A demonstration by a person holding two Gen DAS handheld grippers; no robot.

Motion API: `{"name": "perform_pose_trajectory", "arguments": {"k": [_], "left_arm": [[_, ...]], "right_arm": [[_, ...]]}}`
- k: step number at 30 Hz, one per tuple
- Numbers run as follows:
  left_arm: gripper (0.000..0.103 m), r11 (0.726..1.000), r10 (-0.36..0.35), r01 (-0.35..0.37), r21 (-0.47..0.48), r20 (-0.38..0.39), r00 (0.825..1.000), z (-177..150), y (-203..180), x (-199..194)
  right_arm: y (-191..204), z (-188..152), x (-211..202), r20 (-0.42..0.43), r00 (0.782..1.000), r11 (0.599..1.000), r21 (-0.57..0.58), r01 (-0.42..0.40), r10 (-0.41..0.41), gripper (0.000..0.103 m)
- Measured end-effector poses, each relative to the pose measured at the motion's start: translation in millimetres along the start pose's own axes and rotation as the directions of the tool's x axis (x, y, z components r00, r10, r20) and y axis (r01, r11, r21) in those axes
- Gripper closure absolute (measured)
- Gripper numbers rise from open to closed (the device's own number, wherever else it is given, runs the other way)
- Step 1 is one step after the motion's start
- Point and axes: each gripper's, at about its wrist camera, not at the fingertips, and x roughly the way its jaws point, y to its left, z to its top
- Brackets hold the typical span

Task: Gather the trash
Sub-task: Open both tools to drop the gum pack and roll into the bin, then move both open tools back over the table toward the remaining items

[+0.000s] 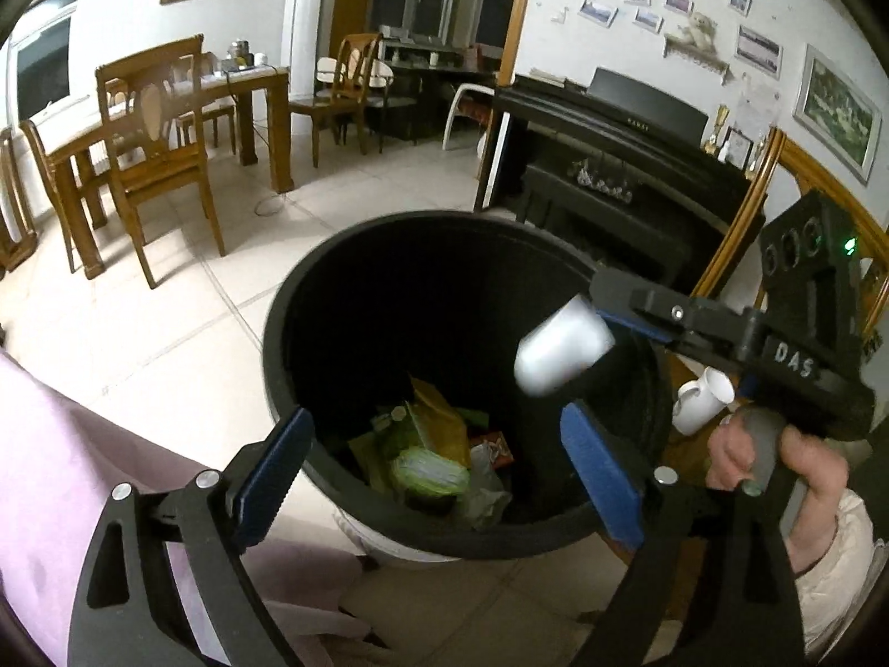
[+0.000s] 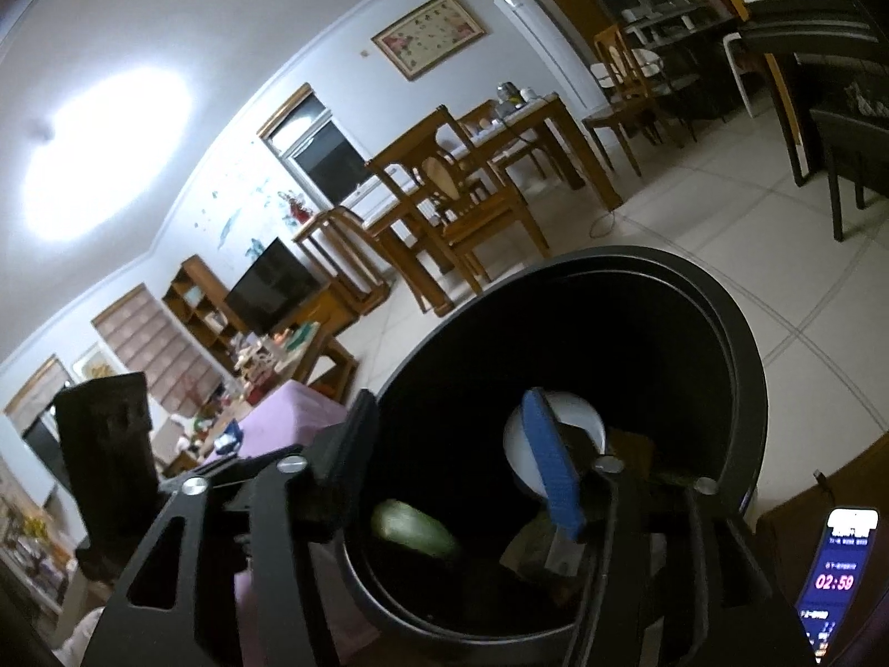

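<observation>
Hovering over the mouth of the round black plastic trash bin (image 1: 344, 300), the right tongs (image 1: 597, 353) have their blue-padded jaws parted, and the small white paper cup (image 1: 564, 347) sits blurred just below their tips, seemingly released and dropping rather than pinched; in the right wrist view the cup (image 2: 578, 417) shows pale against the dark bin interior, beside one blue pad. The risk I see is the light cup clipping the bin's smooth rim or a jaw and bouncing out onto the glossy pale floor tiles (image 1: 166, 333), since it is falling near the bin's edge rather than its centre. The left tongs (image 1: 439, 469) stand wide open and empty above the bin, holding nothing. Inside lie crumpled wrappers (image 1: 439, 433), yellow and green plastic film, soft and crinkled, a cushioned landing. A second white paper cup (image 1: 703, 397) lies on its side beyond the bin's rim, probably the next piece to collect. A lilac cloth (image 1: 66, 456) drapes softly at the left, and the hand (image 1: 778, 461) grips the right tool's grey handle.
</observation>
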Motion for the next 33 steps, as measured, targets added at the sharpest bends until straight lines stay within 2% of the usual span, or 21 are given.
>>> {"name": "perform_pose_trajectory", "arguments": {"k": [7, 12, 15, 19, 23, 26, 27, 28, 30, 31, 33], "left_arm": [[0.012, 0.999, 0.011, -0.010, -0.041, 0.026, 1.000, -6, 14, -20], [0.012, 0.996, 0.033, -0.027, -0.084, 0.066, 0.997, -20, 33, -46], [0.012, 0.991, 0.068, -0.056, -0.124, 0.092, 0.993, -33, 54, -68], [0.012, 0.968, 0.158, -0.128, -0.214, 0.127, 0.979, -62, 96, -115], [0.016, 0.935, 0.261, -0.221, -0.277, 0.116, 0.958, -99, 138, -161], [0.019, 0.896, 0.359, -0.325, -0.303, 0.064, 0.931, -128, 168, -190], [0.019, 0.886, 0.373, -0.342, -0.314, 0.042, 0.927, -135, 178, -197], [0.021, 0.872, 0.389, -0.365, -0.327, 0.009, 0.921, -144, 191, -204], [0.025, 0.857, 0.401, -0.391, -0.334, -0.043, 0.915, -157, 208, -213], [0.025, 0.853, 0.408, -0.408, -0.326, -0.070, 0.910, -163, 214, -216], [0.027, 0.843, 0.442, -0.457, -0.284, -0.118, 0.889, -170, 217, -215]], "right_arm": [[16, 0, 11, -0.016, 0.999, 0.999, -0.029, -0.029, 0.029, 0.046], [42, -2, 34, -0.061, 0.996, 0.997, -0.056, -0.061, 0.057, 0.046], [69, -6, 50, -0.092, 0.992, 0.992, -0.092, -0.091, 0.083, 0.046], [117, -18, 82, -0.179, 0.975, 0.974, -0.160, -0.161, 0.131, 0.046], [184, -50, 124, -0.334, 0.923, 0.933, -0.233, -0.275, 0.189, 0.046], [235, -76, 153, -0.447, 0.860, 0.897, -0.233, -0.376, 0.245, 0.046], [252, -88, 161, -0.482, 0.838, 0.887, -0.228, -0.402, 0.256, 0.046], [274, -100, 176, -0.529, 0.804, 0.874, -0.216, -0.436, 0.270, 0.046], [307, -116, 198, -0.585, 0.761, 0.858, -0.203, -0.471, 0.279, 0.053], [323, -123, 205, -0.600, 0.753, 0.855, -0.209, -0.475, 0.272, 0.054], [351, -134, 224, -0.618, 0.745, 0.850, -0.229, -0.475, 0.250, 0.054]]}}
